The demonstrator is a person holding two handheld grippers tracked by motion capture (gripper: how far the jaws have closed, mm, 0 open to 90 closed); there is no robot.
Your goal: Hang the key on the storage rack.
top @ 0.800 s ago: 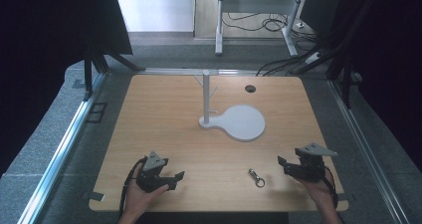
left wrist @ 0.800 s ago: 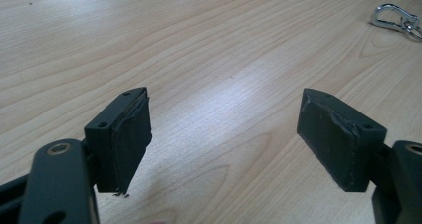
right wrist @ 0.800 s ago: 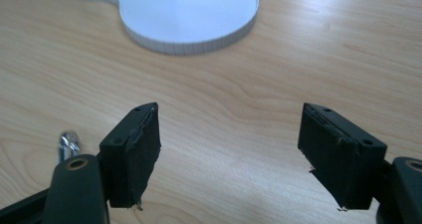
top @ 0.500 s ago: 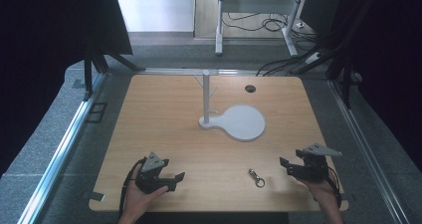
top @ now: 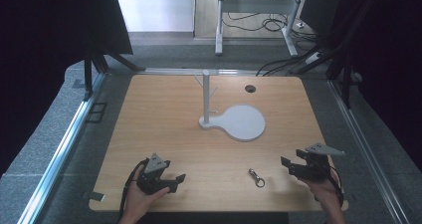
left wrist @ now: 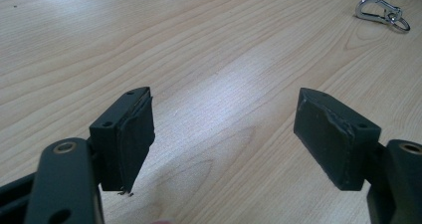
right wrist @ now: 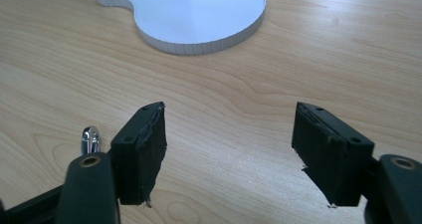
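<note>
Each hand carries a black tool: the left tool (top: 176,180) and the right tool (top: 286,164) both wear a light grey three-cornered plate on top, and a thin black cable loops back from each toward the wrist. Seen close in the left gripper view, the left tool ends in two blocky matte-black jaws faced with dark rubbery pads that are scuffed and frayed at the edges, small screw holes in their tops, carried on rounded black links with brass-coloured pivot pins. The right tool's jaws look alike in the right gripper view, with worn pad corners.
</note>
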